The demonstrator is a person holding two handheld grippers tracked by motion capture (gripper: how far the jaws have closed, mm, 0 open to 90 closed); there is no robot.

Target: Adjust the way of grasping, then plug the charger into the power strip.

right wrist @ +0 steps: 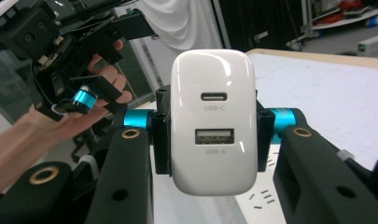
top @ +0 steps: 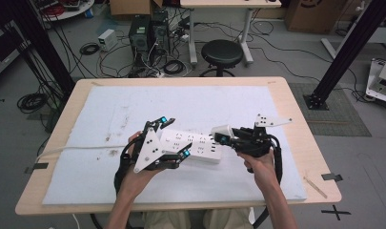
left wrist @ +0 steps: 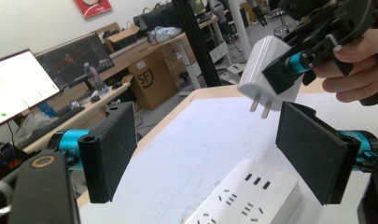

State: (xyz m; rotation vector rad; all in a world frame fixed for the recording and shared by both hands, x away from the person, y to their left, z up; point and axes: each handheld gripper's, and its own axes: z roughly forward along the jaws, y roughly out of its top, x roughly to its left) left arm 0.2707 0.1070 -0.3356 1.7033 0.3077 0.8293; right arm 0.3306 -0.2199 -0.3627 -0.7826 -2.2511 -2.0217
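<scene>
Right gripper view, right gripper (right wrist: 213, 128) jaws clamping white charger (right wrist: 213, 121), left gripper (left wrist: 214, 149) jaws wide apart over power strip (left wrist: 247, 196)

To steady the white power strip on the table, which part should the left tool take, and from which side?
Probably the near end of the power strip, from above, with a jaw on each long side. It lies flat, sockets up, and the open left tool already straddles it. That leaves the sockets free for the charger in the right tool.

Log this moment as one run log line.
left gripper: open around power strip | right gripper: shut on USB charger | charger above strip, unplugged
</scene>
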